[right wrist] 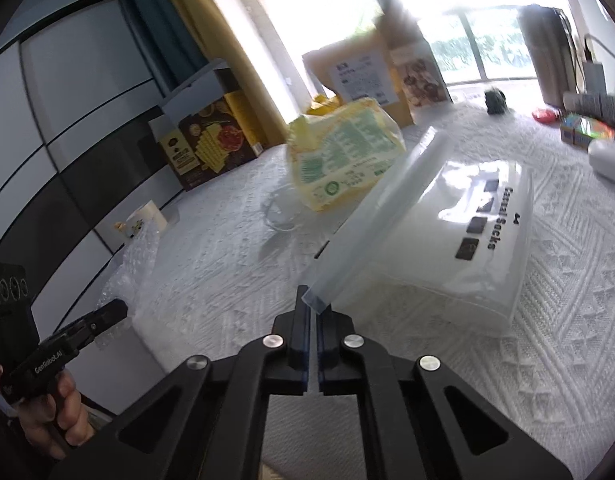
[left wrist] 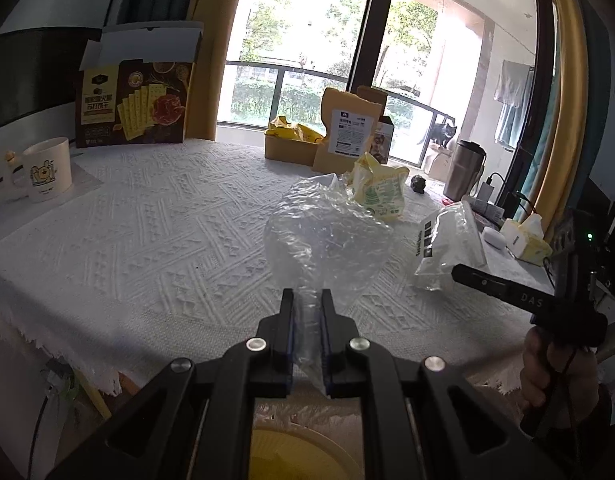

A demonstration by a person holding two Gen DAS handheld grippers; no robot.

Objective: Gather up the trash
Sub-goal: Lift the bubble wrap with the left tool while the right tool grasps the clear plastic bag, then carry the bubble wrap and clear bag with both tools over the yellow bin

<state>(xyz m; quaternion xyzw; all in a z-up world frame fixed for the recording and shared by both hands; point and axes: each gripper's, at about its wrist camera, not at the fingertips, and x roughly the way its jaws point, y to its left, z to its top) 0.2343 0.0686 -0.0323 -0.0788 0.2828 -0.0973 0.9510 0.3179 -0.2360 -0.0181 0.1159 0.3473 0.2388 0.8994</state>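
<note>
Crinkled plastic wrap clamped in left tongs; right tongs pinch sock bag corner.

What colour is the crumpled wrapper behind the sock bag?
Yellow with green print, clearest in right wrist view.

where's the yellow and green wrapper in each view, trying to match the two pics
Left wrist view: the yellow and green wrapper lies right of centre on the tablecloth, behind the bubble wrap.
Right wrist view: the wrapper sits upper centre, left of the clear socks bag.
Shared landmark: the dark cracker box, at far left in both views.
</note>
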